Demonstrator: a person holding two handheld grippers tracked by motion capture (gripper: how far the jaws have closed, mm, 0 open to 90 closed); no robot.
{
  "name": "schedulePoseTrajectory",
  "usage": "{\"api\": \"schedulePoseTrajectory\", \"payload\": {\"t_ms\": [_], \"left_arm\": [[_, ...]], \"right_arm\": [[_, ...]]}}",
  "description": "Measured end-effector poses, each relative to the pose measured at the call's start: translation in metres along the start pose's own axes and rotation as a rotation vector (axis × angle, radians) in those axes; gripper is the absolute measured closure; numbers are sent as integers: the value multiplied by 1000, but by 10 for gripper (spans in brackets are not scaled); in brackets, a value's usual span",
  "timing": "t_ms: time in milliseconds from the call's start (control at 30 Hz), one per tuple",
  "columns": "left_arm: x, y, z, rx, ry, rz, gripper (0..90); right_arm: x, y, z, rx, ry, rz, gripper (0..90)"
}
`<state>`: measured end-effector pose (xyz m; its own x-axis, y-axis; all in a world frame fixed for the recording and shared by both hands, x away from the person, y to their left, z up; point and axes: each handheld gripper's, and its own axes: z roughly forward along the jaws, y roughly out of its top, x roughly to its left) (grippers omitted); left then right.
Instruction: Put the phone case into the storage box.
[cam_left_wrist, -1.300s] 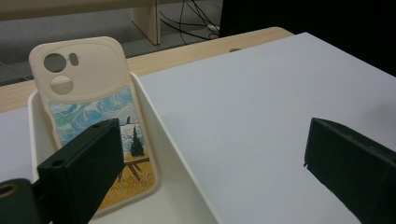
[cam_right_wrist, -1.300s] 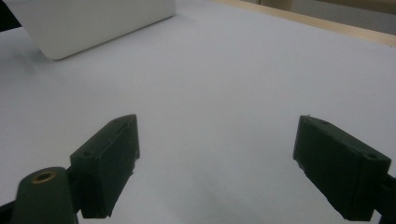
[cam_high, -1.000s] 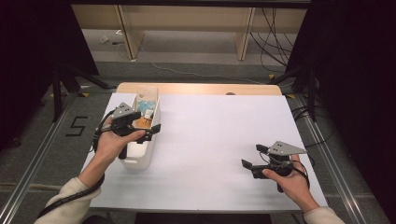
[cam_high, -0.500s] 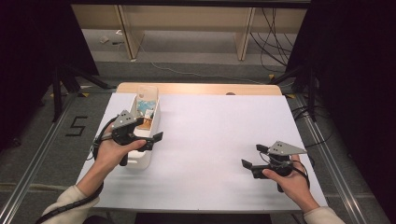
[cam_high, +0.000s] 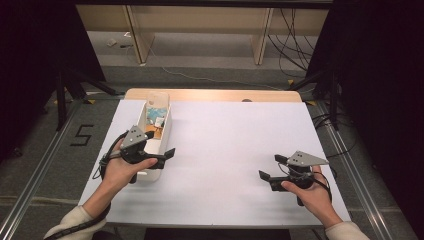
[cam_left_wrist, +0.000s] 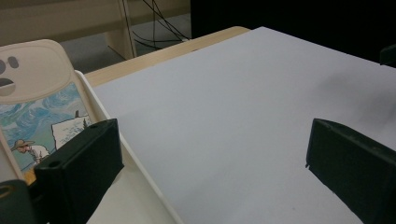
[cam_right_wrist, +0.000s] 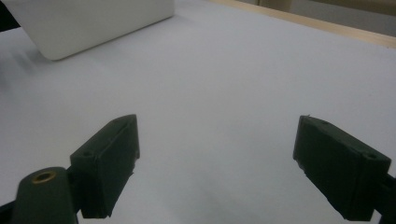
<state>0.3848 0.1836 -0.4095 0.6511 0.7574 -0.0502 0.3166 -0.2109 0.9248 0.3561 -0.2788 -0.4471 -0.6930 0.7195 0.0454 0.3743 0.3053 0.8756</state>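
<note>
A long white bin (cam_high: 159, 131) was seen at the left side of the white-covered table (cam_high: 235, 145), its long axis running from the near edge toward the far wooden strip. A phone case (cam_left_wrist: 35, 100) printed with a painted scene was stood upright at the bin's far end. The left gripper (cam_high: 156, 151) was held over the bin's near end, jaws spread wide and empty, one jaw inside the wall and one outside. The right gripper (cam_high: 272, 167), well right of the bin, was likewise held open, nothing between its jaws. A clumsy closing on the thin wall could tip the bin.
</note>
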Motion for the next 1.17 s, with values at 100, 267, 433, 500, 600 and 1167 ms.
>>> {"api": "schedulePoseTrajectory", "payload": {"t_ms": [100,267,433,500,600,1167], "left_arm": [[-3,-2,-2,-8,-3,4,29],[-7,-5,-4,-15,-7,13,27],[-10,-9,-5,-12,-1,29,27],[-11,-11,-6,-11,-4,33,27],[-12,-12,-7,-9,2,49,27],[-16,-15,-4,-9,-16,50,28]], "right_arm": [[0,0,0,-1,3,-1,153],[0,0,0,0,3,-1,153],[0,0,0,0,1,0,153],[0,0,0,-1,1,0,153],[0,0,0,-2,1,0,153],[-2,0,-2,-10,-2,7,153]]}}
